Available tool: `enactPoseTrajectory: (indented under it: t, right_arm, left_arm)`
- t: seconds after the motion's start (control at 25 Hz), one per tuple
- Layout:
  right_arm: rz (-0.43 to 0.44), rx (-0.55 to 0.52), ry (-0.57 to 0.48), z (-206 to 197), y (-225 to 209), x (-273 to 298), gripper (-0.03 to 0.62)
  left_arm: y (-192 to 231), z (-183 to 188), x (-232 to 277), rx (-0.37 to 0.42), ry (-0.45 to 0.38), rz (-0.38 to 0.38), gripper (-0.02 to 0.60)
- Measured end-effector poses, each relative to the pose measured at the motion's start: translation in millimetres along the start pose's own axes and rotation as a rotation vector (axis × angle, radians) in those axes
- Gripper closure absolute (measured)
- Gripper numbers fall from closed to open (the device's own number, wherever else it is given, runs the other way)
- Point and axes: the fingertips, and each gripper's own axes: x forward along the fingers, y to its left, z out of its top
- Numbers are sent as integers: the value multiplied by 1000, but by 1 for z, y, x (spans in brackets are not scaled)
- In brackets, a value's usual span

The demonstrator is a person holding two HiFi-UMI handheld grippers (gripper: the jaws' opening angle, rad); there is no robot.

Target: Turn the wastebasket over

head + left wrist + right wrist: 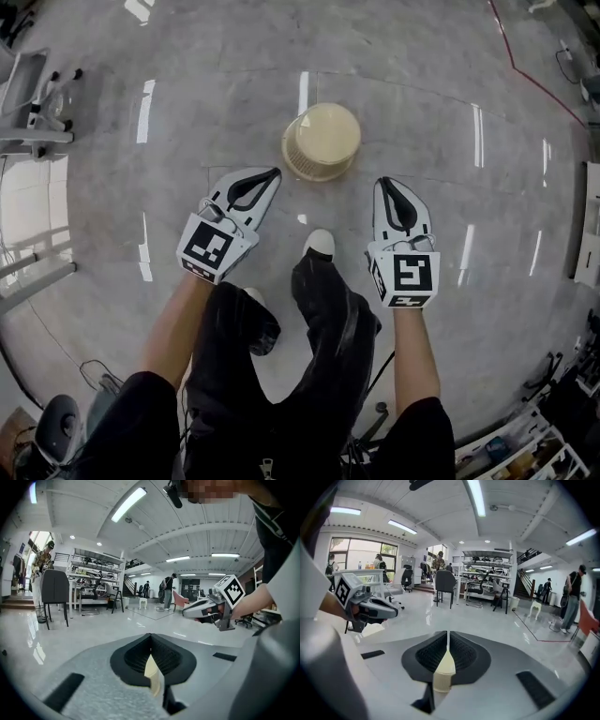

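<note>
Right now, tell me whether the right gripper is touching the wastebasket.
Apart. The head view shows a strip of bare floor between the right gripper and the wastebasket. The right gripper view shows its jaws shut with nothing gripped.

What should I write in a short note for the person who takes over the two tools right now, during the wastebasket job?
Left tool: shut, empty, near the wastebasket on its left, not touching it.
Right tool: shut, empty, on the right of the wastebasket, also not touching it.
Wastebasket: on the floor ahead, between the two tools. It seems to stand with its closed bottom up and its lattice wall showing.
Done: nothing to see on the wastebasket yet.
Left: probably open the tools, grip the wastebasket from both sides and turn it over.
</note>
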Motion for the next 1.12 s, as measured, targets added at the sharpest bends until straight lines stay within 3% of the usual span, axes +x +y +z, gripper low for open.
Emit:
enactPoseTrajectory:
  t: [0.16,0.32,0.52,0.72,0.92,1.12]
  right_arm:
    - [6,-74,-16,-60,-12,47,582]
    - [14,-124,-32,-106,-18,78,582]
    - [18,-188,-40,-139,-19,108,582]
    - [-12,-162,-65,-166,-26,127,582]
    - [-2,-146,-50,-202,-31,140,582]
    - [9,-142,-26,-236,-37,149,582]
  left_arm:
    - [20,-65,41,79,-6,-20,575]
    - [36,-101,71,151,-38,-32,575]
    - [53,-140,96,187,-48,-42,575]
    - [65,-178,105,178,-40,-55,575]
    - [63,-212,109,324,36,-126,575]
    - [61,-229,122,309,38,-160,575]
